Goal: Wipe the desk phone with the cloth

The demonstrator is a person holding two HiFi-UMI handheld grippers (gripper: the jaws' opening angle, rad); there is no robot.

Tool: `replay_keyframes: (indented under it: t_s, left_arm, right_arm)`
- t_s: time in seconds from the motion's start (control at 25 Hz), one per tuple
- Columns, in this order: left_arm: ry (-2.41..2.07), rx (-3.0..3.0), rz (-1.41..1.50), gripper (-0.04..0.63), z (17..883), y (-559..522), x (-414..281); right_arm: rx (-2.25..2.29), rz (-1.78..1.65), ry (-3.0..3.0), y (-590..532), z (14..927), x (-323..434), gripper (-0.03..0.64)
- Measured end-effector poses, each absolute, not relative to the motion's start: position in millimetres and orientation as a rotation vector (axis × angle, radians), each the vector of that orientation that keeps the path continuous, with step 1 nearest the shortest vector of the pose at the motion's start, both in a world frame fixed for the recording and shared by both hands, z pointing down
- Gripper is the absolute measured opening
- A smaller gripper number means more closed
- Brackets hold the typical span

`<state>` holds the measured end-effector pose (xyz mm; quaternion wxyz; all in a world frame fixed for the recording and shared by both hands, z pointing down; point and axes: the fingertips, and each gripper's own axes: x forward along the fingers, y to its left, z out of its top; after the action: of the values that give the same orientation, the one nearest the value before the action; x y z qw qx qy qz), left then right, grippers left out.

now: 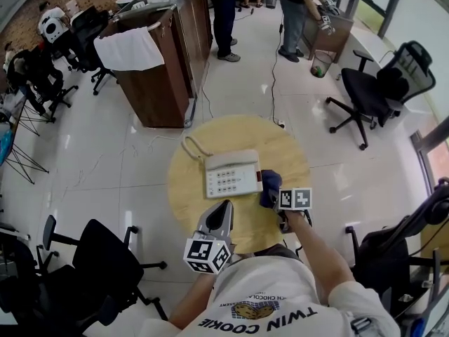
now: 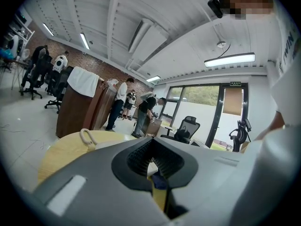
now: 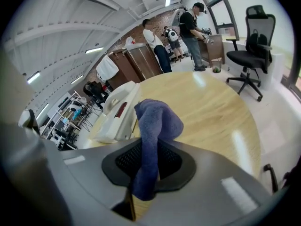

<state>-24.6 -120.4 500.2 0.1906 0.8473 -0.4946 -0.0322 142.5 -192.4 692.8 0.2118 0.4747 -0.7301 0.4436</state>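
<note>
Right gripper (image 3: 145, 175) jaws clamped on blue cloth (image 3: 157, 119), wad left sticking out front, likely as wiping pad. Left gripper (image 2: 153, 167) jaws together, empty, probably spare to steady phone. Desk phone (image 1: 231, 173) mid round table (image 1: 284, 146); cloth just beside its right edge, contact unclear.

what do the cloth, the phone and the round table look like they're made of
The cloth looks like soft microfibre or terry: blue, matte, fuzzy nap, folding limply. The desk phone is probably moulded plastic: off-white, smooth, hard edges. The table seems light wood or wood-look laminate: faint grain, glossy light reflections; which one is unclear.
</note>
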Motion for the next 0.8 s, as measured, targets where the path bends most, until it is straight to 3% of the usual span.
replay_keyframes:
  t_s: [0.8]
  left_arm:
    - [-1.429,2.323,-0.078,-0.008,508,-137,-24]
  right_arm:
    - [1.193,1.166,-2.072,-260,687,119,0.063]
